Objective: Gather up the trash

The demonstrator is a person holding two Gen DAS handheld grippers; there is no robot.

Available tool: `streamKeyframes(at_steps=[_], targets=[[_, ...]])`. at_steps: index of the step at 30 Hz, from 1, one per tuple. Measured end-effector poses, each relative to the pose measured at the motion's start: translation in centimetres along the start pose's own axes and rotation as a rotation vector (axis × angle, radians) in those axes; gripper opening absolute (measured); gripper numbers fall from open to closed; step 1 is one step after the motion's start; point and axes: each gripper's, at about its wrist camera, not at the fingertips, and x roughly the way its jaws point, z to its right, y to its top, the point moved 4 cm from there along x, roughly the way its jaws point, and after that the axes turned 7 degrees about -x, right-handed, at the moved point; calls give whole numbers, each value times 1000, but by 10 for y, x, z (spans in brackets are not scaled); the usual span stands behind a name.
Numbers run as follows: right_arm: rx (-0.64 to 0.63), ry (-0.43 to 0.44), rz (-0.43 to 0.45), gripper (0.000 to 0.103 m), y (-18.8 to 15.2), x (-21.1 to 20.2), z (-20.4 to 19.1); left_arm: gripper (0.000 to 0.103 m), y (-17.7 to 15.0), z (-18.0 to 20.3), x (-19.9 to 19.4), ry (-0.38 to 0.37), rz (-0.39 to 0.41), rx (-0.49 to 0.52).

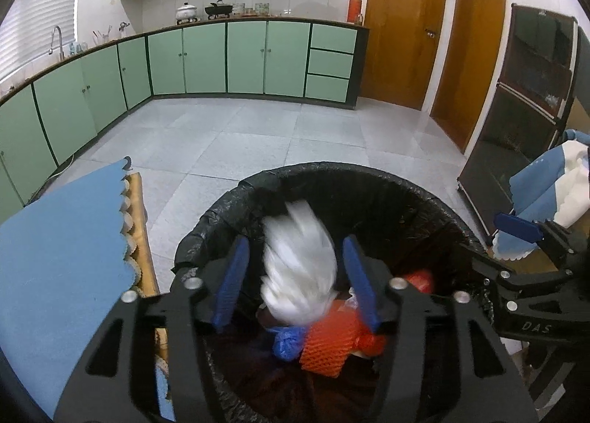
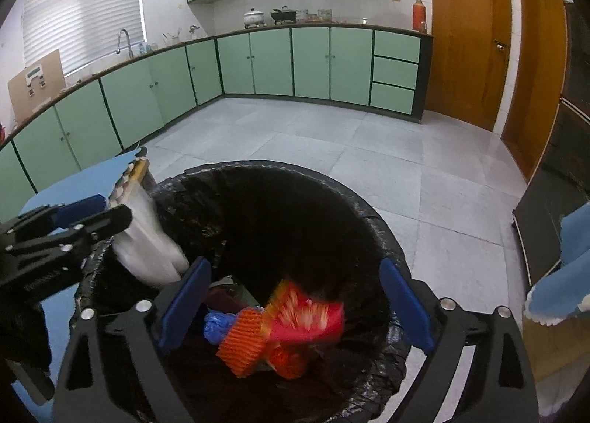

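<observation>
Trash sits in the black-lined bin: an orange mesh sleeve, a blue bag and a red wrapper (blurred, between the right fingers). The left gripper hangs over the bin with fingers spread, a blurred white bag between them, contact unclear. The right gripper is also spread wide, gripping nothing.

Only "DAS" legible, in pale raised letters on the black body of the right tool, low at the right edge of the left wrist view; labels on the leaning cardboard panel on the counter too small to read.
</observation>
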Motion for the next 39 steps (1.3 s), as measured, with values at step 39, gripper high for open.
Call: streamKeyframes(at_steps=[39], targets=[[-47,114,115,97,20,-170,-92,92,-17,-40,-215,175,151,-108]])
